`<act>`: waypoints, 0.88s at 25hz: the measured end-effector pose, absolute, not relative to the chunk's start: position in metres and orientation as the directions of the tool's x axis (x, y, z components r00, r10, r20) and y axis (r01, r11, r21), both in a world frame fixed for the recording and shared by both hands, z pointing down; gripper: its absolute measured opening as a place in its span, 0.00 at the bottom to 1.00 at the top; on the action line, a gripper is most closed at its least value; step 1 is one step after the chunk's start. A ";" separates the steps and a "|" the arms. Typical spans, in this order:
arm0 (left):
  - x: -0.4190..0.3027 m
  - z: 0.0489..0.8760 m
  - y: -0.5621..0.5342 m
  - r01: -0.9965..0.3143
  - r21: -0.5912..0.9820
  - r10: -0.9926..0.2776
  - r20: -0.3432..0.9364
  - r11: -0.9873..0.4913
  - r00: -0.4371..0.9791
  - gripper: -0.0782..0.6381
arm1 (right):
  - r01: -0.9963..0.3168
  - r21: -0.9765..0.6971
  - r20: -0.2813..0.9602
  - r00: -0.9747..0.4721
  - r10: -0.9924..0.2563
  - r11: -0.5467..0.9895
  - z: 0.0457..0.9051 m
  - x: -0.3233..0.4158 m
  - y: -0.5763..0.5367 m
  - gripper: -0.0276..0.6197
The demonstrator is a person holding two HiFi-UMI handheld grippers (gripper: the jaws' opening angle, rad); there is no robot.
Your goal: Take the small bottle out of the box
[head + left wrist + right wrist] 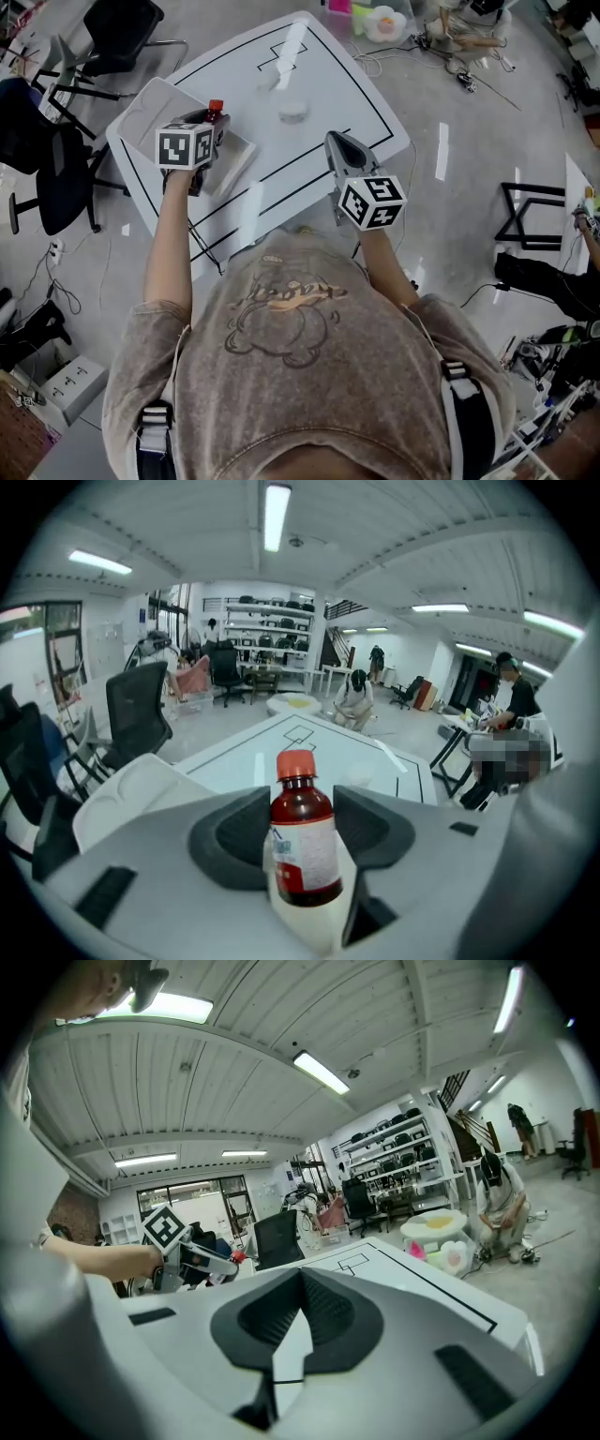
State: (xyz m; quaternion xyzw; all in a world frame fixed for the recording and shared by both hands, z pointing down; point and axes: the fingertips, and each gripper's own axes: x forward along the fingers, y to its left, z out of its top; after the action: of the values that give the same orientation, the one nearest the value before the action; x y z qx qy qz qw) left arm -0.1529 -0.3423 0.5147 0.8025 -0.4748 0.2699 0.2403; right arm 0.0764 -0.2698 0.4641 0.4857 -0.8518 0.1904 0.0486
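Left gripper clamped on small brown red-capped bottle
Bottle upright in my jaws, white cardboard box just left below; right gripper closed, empty, well apart

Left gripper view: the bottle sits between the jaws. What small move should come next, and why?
Probably carry the small bottle sideways onto the bare table and set it down upright. The left gripper has its jaws clamped on the bottle, and in the head view the bottle appears to hang over the white box.
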 end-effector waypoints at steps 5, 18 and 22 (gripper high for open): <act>-0.145 0.467 -0.357 -0.894 0.042 -0.744 0.538 -0.447 0.397 0.41 | -0.845 -0.273 0.275 -0.527 -0.804 0.460 0.468 0.077 -0.269 0.04; -0.126 0.410 -0.333 -0.900 -0.089 -0.890 0.221 -0.426 0.400 0.41 | -0.831 -0.266 0.276 -0.551 -0.787 0.489 0.471 0.069 -0.266 0.04; -0.121 0.412 -0.320 -0.897 -0.084 -0.894 0.170 -0.433 0.416 0.41 | -0.828 -0.268 0.273 -0.556 -0.785 0.493 0.472 0.068 -0.264 0.04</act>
State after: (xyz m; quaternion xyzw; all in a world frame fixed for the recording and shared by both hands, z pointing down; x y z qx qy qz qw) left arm -0.1211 -0.3201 0.4122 0.8413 -0.5322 0.0945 0.0100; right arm 0.0676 -0.2639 0.4724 0.4675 -0.8622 0.1864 0.0574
